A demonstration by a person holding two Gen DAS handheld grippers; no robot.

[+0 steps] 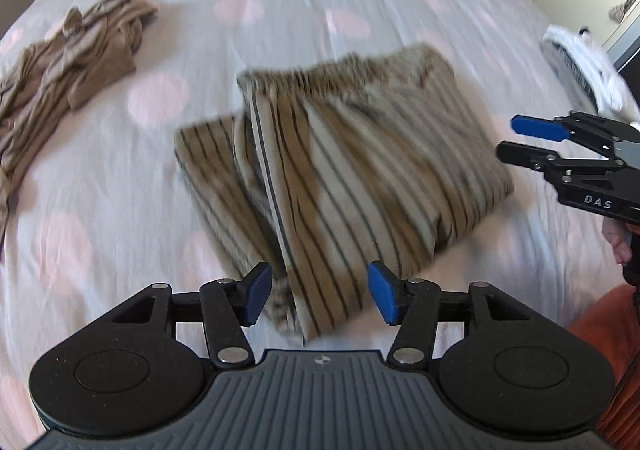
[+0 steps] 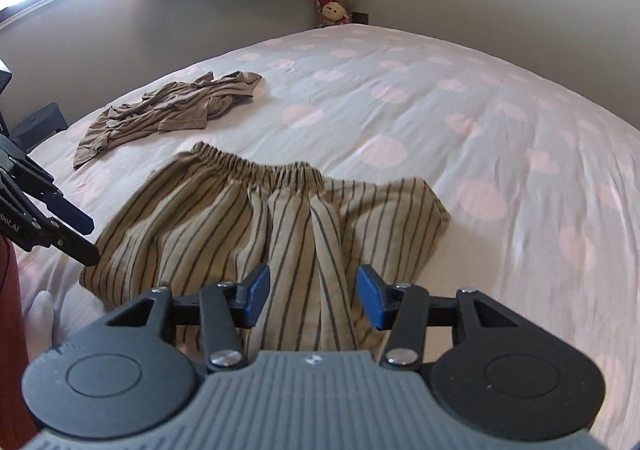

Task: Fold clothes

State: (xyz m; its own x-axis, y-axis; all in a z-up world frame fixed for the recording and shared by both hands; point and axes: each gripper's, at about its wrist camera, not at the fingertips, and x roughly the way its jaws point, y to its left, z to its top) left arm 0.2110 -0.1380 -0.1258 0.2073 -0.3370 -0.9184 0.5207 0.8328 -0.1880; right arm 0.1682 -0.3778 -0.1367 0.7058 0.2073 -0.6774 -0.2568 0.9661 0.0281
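Both claws, left gripper [image 1: 318, 292] and right gripper [image 2: 312, 296], gape part-open and empty over the near edge of the striped shorts [image 2: 256, 218], folded mid-bed [image 2: 500, 138], likely just released.

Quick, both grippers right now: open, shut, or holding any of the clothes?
Left gripper: open, holding nothing; the striped shorts lie between its pads, unpinched.
Right gripper: open, holding nothing; shorts fabric beneath its parted pads.
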